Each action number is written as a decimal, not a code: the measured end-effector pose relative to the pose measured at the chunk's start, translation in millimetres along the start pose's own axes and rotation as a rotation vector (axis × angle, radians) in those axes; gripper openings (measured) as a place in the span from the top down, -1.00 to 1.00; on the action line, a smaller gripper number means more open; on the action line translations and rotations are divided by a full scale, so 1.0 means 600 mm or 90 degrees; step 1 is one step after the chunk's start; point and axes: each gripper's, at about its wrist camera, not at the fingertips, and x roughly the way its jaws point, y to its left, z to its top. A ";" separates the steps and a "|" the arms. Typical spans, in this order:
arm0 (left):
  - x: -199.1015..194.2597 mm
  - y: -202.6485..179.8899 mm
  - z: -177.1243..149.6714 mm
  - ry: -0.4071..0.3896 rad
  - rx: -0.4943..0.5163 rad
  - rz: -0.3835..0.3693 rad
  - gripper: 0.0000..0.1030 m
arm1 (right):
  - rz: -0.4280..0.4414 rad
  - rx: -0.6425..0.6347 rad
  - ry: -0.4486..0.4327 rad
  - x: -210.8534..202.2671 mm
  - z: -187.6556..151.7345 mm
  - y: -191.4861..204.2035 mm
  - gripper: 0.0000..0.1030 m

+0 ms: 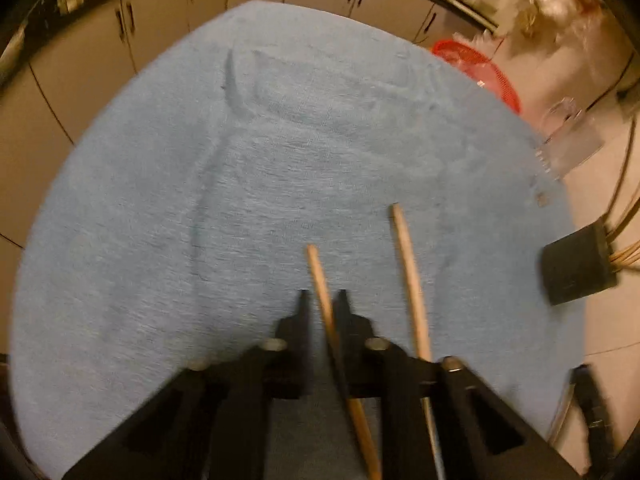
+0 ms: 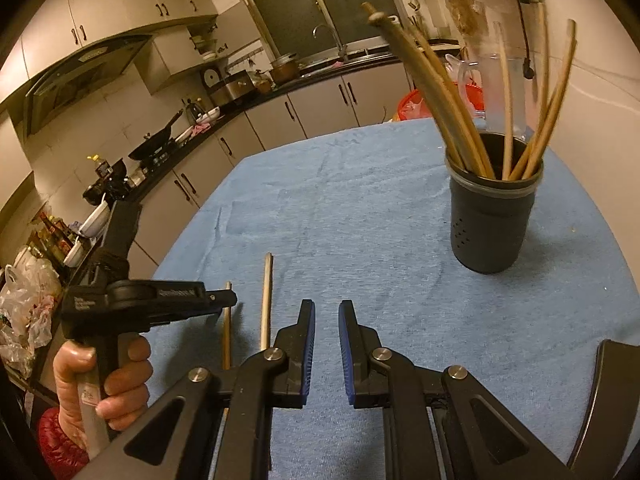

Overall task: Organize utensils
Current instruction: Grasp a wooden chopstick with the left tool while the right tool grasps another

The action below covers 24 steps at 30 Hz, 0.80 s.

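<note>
Blue towel (image 1: pixel 240 200) — chopstick (image 1: pixel 320 280) in left gripper (image 1: pixel 323 294).

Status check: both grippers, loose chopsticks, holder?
Left hand-held gripper shut on darker chopstick. Right hand-held gripper empty, nearly shut. Paler chopstick loose on blue towel. Holder upright, path clear.

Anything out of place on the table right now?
Two chopsticks lie loose on the blue cloth instead of standing in the dark holder with the rest; the left gripper is around one.
</note>
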 end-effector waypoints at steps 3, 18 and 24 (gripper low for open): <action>-0.005 0.011 -0.009 0.002 0.016 0.002 0.85 | 0.003 -0.028 0.031 0.022 0.014 0.023 0.73; -0.030 0.078 -0.029 0.001 0.051 -0.010 0.80 | 0.021 -0.048 0.264 0.272 0.110 0.096 0.72; -0.028 0.079 -0.028 -0.004 0.052 -0.014 0.80 | -0.024 -0.096 0.284 0.313 0.111 0.128 0.71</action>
